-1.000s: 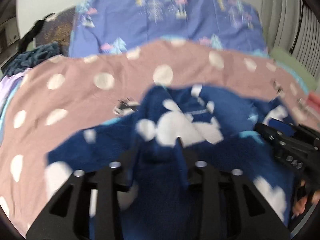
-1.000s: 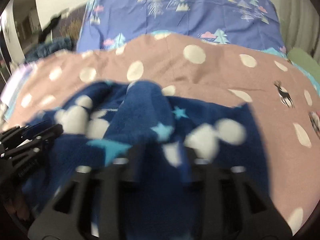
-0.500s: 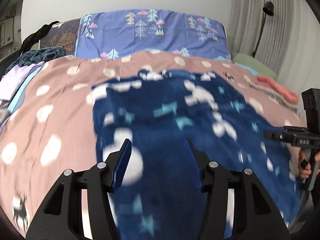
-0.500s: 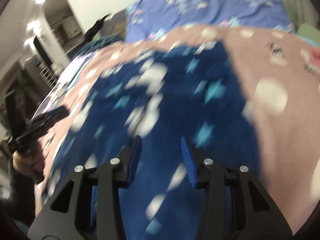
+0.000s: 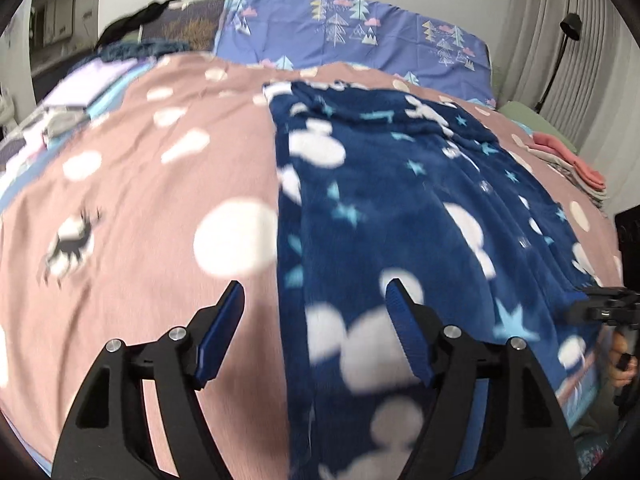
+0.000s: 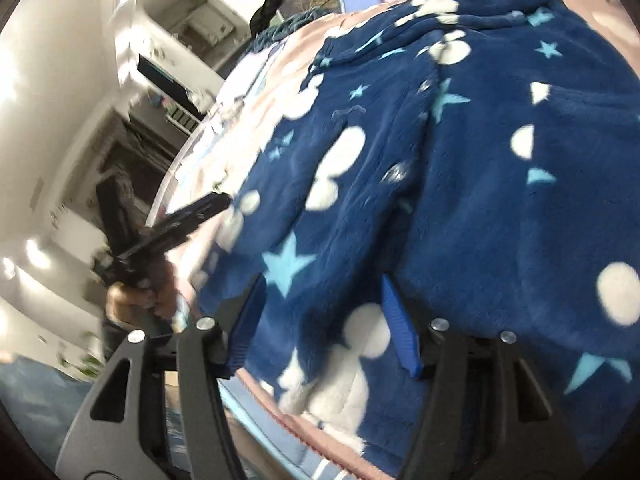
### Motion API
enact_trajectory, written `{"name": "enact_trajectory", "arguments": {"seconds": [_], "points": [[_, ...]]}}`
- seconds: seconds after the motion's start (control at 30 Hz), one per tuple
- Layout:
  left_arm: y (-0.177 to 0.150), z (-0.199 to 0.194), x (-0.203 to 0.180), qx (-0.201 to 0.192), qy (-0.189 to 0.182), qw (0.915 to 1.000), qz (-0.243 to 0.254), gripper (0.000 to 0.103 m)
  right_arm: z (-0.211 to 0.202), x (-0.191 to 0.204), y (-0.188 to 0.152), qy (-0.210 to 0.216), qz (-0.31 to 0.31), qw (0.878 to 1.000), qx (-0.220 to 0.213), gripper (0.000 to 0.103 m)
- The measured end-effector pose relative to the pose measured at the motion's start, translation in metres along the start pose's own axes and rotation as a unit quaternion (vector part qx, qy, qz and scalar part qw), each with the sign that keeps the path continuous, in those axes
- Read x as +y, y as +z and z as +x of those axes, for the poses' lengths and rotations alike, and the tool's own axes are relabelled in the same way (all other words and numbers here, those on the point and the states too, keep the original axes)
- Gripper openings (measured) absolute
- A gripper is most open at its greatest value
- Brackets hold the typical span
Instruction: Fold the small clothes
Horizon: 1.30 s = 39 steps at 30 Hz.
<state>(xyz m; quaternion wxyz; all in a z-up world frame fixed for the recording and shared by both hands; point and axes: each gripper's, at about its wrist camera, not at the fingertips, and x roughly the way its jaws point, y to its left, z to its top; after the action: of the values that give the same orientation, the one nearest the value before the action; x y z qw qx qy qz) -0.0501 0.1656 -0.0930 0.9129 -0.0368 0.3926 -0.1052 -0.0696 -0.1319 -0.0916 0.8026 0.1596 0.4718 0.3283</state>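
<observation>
On the pink spotted bed cover (image 5: 152, 184), a navy fleece garment (image 5: 400, 208) lies spread; left gripper (image 5: 316, 300) and right gripper (image 6: 320, 292) jaws opening, grasping nothing.

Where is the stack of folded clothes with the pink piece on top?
In the left wrist view, the folded stack lies at the bed's right edge, beside the blue garment.

Left gripper (image 5: 314, 306) with black triangular-cutout arms, silver screw heads, ribbed blue pads (image 5: 224, 330), right gripper (image 6: 320, 308) built alike
</observation>
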Motion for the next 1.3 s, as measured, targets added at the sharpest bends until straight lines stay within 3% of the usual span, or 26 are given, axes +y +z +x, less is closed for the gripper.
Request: {"name": "enact_trajectory", "arguments": {"seconds": [0.03, 0.07, 0.17, 0.23, 0.33, 0.4, 0.47, 0.53, 0.63, 0.77, 0.8, 0.9, 1.03, 1.2, 1.3], "points": [[-0.006, 0.001, 0.001, 0.007, -0.011, 0.9999, -0.002, 0.073, 0.003, 0.003, -0.001, -0.016, -0.003, 1.0, -0.001, 0.036], [-0.01, 0.003, 0.0, 0.015, -0.015, 0.9998, -0.004, 0.073, 0.003, 0.005, -0.001, -0.03, -0.001, 1.0, -0.005, 0.004], [-0.018, 0.005, -0.004, 0.024, -0.016, 0.9996, -0.006, 0.073, -0.016, 0.005, 0.001, 0.003, 0.024, 0.999, -0.037, 0.005], [-0.023, 0.002, -0.006, 0.023, -0.033, 0.9992, -0.005, 0.073, -0.034, 0.008, 0.001, -0.034, 0.0, 0.998, -0.053, 0.005], [-0.028, 0.005, -0.007, 0.028, -0.04, 0.9988, -0.004, 0.073, -0.018, -0.01, -0.004, -0.069, 0.023, 0.997, 0.002, 0.008], [-0.031, 0.004, -0.006, 0.025, -0.041, 0.9988, -0.007, 0.073, -0.013, -0.017, -0.009, -0.063, 0.046, 0.997, 0.002, 0.011], [-0.033, 0.002, -0.005, 0.025, -0.045, 0.9986, -0.012, 0.073, -0.025, -0.014, -0.011, -0.052, 0.043, 0.998, -0.012, 0.029], [-0.035, 0.0, -0.005, 0.029, -0.049, 0.9983, -0.009, 0.073, -0.05, -0.01, -0.011, -0.076, 0.024, 0.996, -0.05, 0.033], [-0.039, -0.004, -0.005, 0.031, -0.052, 0.9982, -0.003, 0.07, -0.091, -0.025, -0.013, -0.134, 0.038, 0.986, -0.095, 0.037], [-0.047, -0.01, -0.002, 0.026, -0.06, 0.9978, -0.01, 0.07, -0.142, -0.087, -0.04, -0.19, 0.155, 0.959, -0.14, 0.037], [-0.048, -0.012, -0.002, 0.026, -0.064, 0.9975, -0.012, 0.07, -0.147, -0.104, -0.051, -0.175, 0.187, 0.957, -0.137, 0.037], [-0.051, -0.015, 0.0, 0.027, -0.088, 0.9953, -0.03, 0.07, -0.137, -0.122, -0.07, -0.095, 0.218, 0.965, -0.113, 0.034], [-0.048, -0.007, -0.002, 0.028, -0.143, 0.9877, -0.055, 0.07, -0.121, -0.116, -0.063, -0.041, 0.201, 0.973, -0.107, 0.047], [-0.043, -0.003, -0.018, 0.035, -0.136, 0.9891, -0.043, 0.069, -0.11, -0.104, -0.044, -0.045, 0.177, 0.98, -0.085, 0.053], [-0.05, -0.01, -0.009, 0.035, -0.146, 0.9871, -0.057, 0.061, -0.113, -0.098, -0.054, -0.032, 0.162, 0.984, -0.067, 0.054]]}}
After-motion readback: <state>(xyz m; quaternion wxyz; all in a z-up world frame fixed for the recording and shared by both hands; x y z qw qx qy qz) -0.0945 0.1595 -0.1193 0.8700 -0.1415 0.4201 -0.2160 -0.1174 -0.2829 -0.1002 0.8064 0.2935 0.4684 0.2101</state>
